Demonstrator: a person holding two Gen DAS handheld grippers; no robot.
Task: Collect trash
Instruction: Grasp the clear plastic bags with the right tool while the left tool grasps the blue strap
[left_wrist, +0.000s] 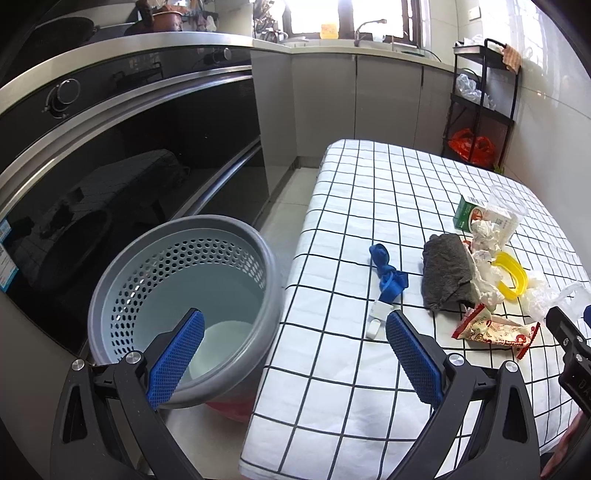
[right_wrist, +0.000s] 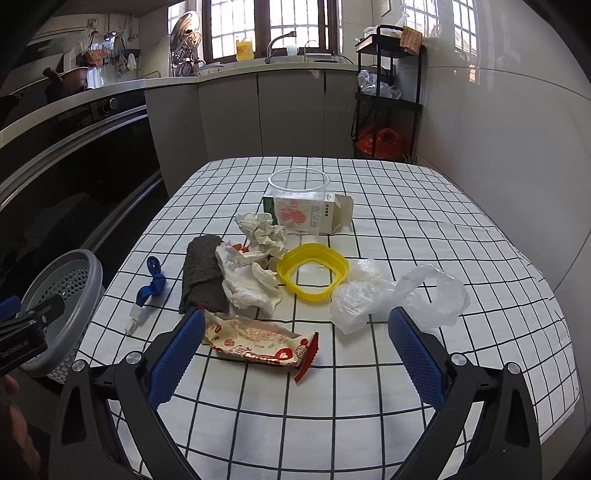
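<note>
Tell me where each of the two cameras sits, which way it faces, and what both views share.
Left wrist: sits on the left gripper, low at the table's left edge, looking past open blue fingers at the grey bin and checked tablecloth; the right gripper's black body shows at the right edge.
Right wrist: sits on the right gripper at the near table edge, facing the counter and window; its open fingers frame the snack wrapper, and the left gripper shows at the left edge.
Shared: bin, wrapper, grey cloth, yellow lid.

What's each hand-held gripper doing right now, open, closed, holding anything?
Left hand-held gripper: open, empty, by the bin.
Right hand-held gripper: open, empty, over the snack wrapper.
</note>
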